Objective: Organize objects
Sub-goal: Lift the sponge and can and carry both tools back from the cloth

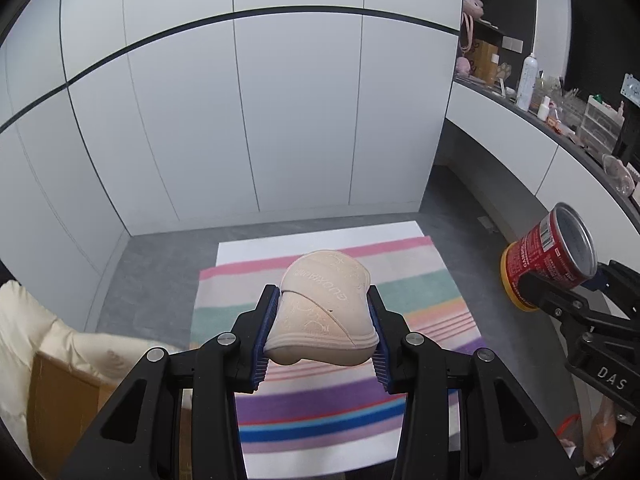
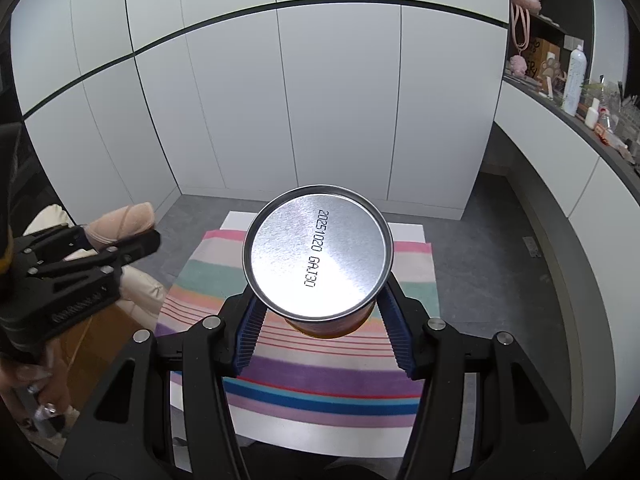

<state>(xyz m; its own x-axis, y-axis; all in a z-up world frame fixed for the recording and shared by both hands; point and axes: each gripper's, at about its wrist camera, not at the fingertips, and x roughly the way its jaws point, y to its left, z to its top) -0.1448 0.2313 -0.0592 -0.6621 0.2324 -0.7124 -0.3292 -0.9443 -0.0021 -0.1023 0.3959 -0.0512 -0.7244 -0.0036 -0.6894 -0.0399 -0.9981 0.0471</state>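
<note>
My left gripper (image 1: 322,332) is shut on a beige slipper (image 1: 326,312), held sole-up above a striped mat (image 1: 320,420). The blue pads press on both sides of the slipper. In the right wrist view the same slipper (image 2: 124,224) shows at the left, in the left gripper (image 2: 120,240). My right gripper (image 2: 320,320) is shut on a red can (image 2: 318,258), whose silver bottom with a printed date faces the camera. From the left wrist view, the can (image 1: 548,256) hangs at the right, above the grey floor, clamped in the right gripper (image 1: 560,284).
The striped mat (image 2: 300,360) lies on a white sheet (image 1: 320,242) on the grey floor (image 1: 160,272). White cabinet doors (image 1: 280,100) stand behind. A cardboard box (image 1: 64,404) with cream padding sits at the left. A cluttered counter (image 1: 560,120) curves along the right. A hand (image 2: 32,384) holds the left gripper.
</note>
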